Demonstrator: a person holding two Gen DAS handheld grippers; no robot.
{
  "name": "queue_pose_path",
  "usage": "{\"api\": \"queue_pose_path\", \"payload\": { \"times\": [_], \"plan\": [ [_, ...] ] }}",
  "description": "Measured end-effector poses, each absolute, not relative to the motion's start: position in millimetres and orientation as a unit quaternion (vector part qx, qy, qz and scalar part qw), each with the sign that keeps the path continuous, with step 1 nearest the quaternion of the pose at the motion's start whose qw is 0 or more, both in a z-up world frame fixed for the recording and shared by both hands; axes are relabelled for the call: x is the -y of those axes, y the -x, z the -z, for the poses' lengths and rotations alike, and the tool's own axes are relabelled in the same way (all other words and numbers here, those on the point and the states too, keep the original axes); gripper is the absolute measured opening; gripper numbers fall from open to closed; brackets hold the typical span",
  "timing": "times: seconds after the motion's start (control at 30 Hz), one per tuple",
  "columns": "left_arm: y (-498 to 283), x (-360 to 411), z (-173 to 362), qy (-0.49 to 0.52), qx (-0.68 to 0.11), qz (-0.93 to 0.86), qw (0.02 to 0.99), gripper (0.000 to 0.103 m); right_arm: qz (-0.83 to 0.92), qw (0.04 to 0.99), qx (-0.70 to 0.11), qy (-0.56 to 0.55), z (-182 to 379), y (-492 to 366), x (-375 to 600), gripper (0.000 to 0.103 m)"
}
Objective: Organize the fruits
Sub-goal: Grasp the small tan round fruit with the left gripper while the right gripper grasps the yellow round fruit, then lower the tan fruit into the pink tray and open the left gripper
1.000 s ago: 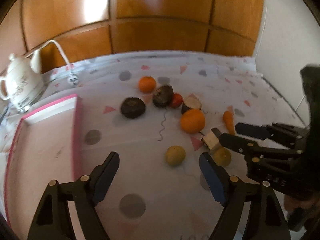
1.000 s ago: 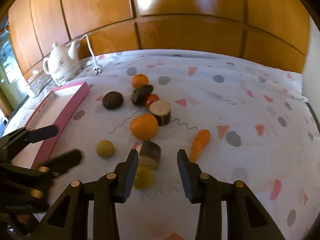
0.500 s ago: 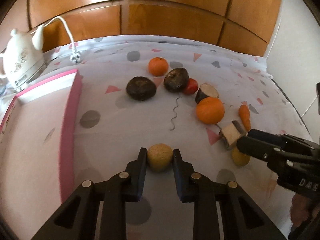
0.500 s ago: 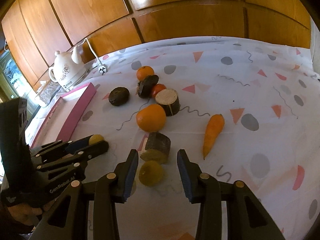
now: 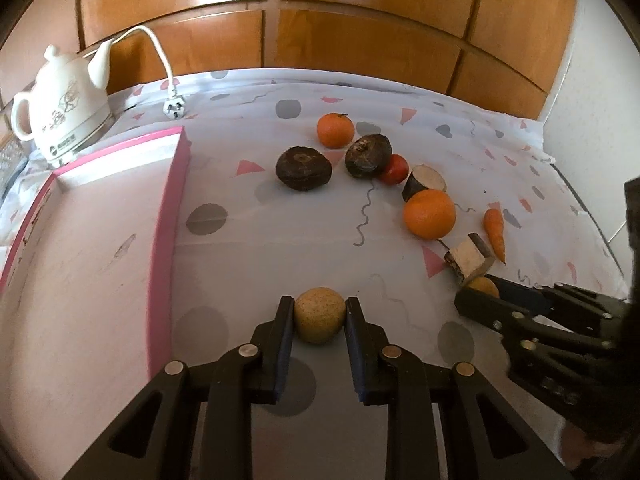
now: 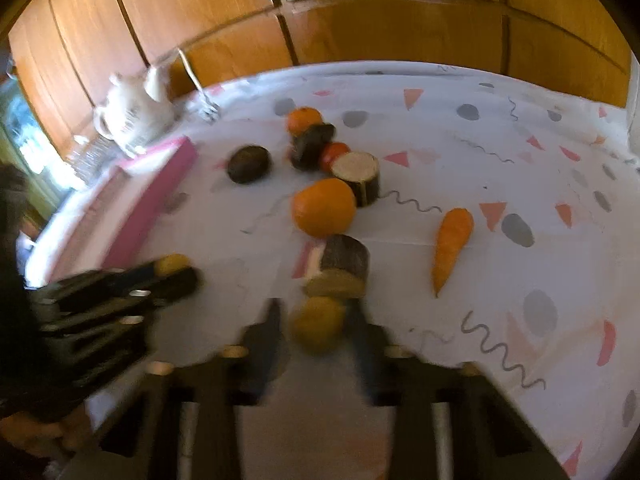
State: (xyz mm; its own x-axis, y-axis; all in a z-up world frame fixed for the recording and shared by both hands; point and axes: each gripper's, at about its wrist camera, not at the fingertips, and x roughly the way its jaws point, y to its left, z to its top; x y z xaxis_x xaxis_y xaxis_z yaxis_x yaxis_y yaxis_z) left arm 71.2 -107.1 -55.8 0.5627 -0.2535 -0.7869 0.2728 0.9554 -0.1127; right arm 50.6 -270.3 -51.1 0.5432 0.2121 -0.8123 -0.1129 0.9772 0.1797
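Since half a second ago, the right gripper (image 6: 316, 326) has closed in on the yellow fruit (image 6: 318, 324), its 2 fingers now flanking it closely; motion blur leaves it unclear whether they press it. The left gripper (image 5: 319, 316) remains clamped on the tan round fruit (image 5: 320, 315), its pads tight against both sides, just right of the pink tray (image 5: 170, 216) on the counter (image 5: 248, 248). In the left wrist view, the right gripper (image 5: 478, 294) shows at the right edge with the yellow fruit (image 5: 484, 285) between its tips, beside a cut brown chunk (image 5: 468, 259). Beyond lie a large orange (image 5: 429, 214), a carrot (image 5: 495, 229), a second cut piece (image 5: 425, 181), a red fruit (image 5: 394, 169), 2 dark round fruits (image 5: 303, 168), and a small orange (image 5: 335, 131). A white kettle (image 5: 60, 100) stands at the tray's far corner, its plug (image 5: 175, 109) lying on the patterned cloth (image 5: 460, 148).
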Motion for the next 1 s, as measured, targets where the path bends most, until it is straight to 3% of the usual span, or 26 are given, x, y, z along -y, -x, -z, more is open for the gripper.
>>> {"api": "queue_pose_path", "payload": {
  "times": [0.43,1.0],
  "plan": [
    [-60,53,17,0.019,-0.409,0.084,0.909,0.025,-0.074,0.889,-0.452,-0.009,56,-44,260,0.026],
    [-77,-35,32,0.061,-0.412,-0.043,0.908,0.029,-0.073,0.890,-0.450,0.016,52,-31,245,0.025]
  ]
}}
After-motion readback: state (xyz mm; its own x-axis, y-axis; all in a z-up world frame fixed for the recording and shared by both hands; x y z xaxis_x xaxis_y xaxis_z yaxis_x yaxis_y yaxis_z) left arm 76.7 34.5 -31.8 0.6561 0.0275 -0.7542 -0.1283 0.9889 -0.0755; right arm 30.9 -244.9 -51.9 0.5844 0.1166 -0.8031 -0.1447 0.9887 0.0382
